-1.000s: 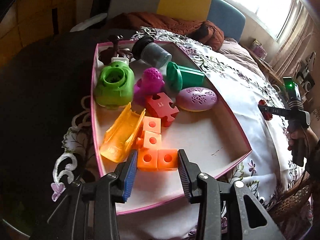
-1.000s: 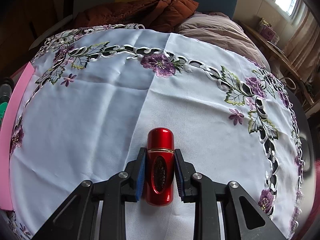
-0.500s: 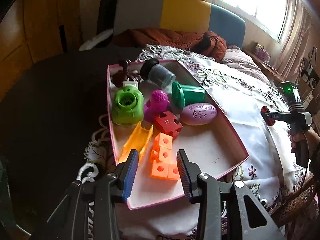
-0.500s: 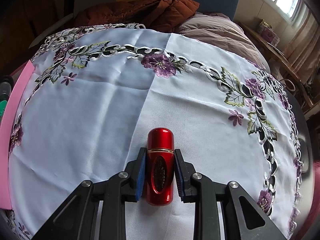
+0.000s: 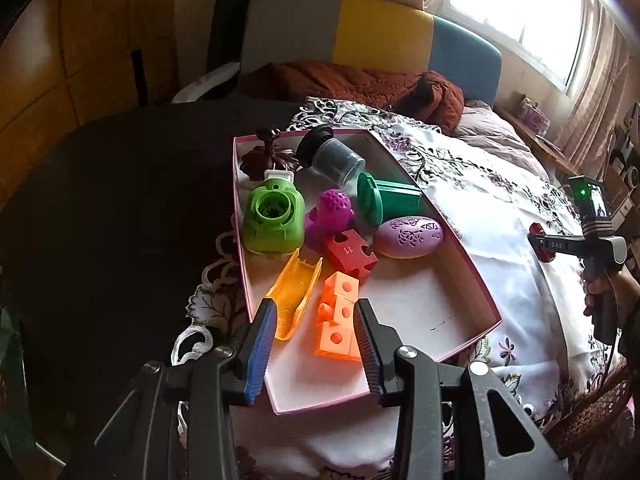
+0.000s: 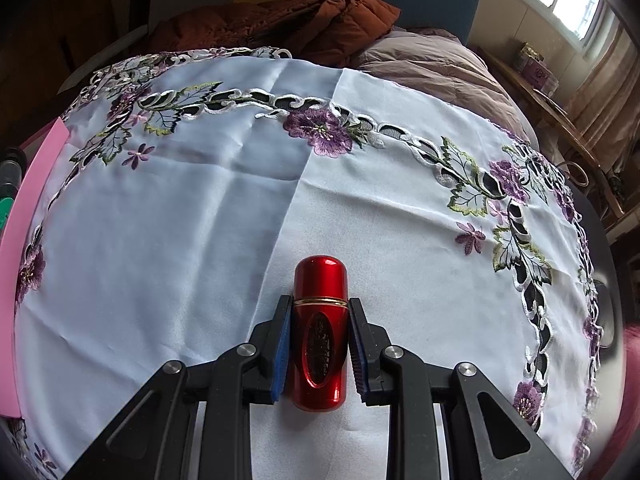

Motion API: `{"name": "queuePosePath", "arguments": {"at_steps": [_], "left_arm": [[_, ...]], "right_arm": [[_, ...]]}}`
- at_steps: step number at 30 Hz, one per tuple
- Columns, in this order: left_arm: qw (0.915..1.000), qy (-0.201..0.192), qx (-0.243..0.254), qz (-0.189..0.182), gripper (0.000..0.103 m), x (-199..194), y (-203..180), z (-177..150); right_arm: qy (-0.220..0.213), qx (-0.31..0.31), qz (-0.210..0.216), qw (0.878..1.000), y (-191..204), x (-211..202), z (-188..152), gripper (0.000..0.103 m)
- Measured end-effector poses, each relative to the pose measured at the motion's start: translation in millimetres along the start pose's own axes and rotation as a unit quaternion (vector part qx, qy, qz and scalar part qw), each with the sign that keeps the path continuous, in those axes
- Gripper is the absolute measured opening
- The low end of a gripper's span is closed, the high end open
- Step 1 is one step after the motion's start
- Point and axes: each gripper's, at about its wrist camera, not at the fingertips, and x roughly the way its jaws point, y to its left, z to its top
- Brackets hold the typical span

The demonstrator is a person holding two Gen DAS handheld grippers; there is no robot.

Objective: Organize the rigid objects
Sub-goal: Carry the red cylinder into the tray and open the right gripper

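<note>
A pink-rimmed white box (image 5: 472, 280) sits on the embroidered tablecloth and holds several toys: orange cube blocks (image 5: 338, 328), an orange scoop (image 5: 296, 292), a red puzzle piece (image 5: 350, 254), a green toy (image 5: 274, 220), a purple egg (image 5: 410, 232). My left gripper (image 5: 316, 340) is open and empty above the box's near end, over the orange blocks. My right gripper (image 6: 319, 344) is shut on a red metallic bottle (image 6: 320, 332) lying on the cloth. The right gripper (image 5: 540, 244) also shows in the left wrist view, right of the box.
The box also holds a green cylinder (image 5: 386, 200), a purple studded toy (image 5: 330, 216), a clear jar (image 5: 334, 156) and a dark brown stand (image 5: 266, 154). The box's pink edge (image 6: 28, 216) shows at the far left of the right wrist view. A brown jacket (image 6: 288, 24) lies behind the table.
My left gripper has drawn back and up from the orange blocks, staying open. My right gripper and the red bottle have not moved.
</note>
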Motion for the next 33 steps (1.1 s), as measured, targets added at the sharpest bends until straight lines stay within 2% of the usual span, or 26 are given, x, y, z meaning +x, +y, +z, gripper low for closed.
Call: {"name": "queuePosePath", "arguments": {"at_steps": [17, 21, 28, 33], "left_arm": [[0.9998, -0.004, -0.02, 0.001, 0.04, -2.6, 12.0, -1.4], [0.9995, -0.009, -0.029, 0.002, 0.04, -4.7, 17.9, -0.7], [0.9989, -0.012, -0.046, 0.006, 0.04, -5.6, 27.3, -0.2], [0.9986, -0.016, -0.05, 0.009, 0.04, -8.0, 32.0, 0.4]], "right_arm": [[0.006, 0.034, 0.021, 0.999, -6.8, -0.1, 2.4, 0.026], [-0.011, 0.046, 0.032, 0.998, -5.3, -14.7, 4.5, 0.026], [-0.075, 0.014, 0.105, 0.992, 36.9, -72.9, 8.6, 0.026], [-0.103, -0.028, 0.183, 0.977, 87.6, -113.4, 7.9, 0.026]]}}
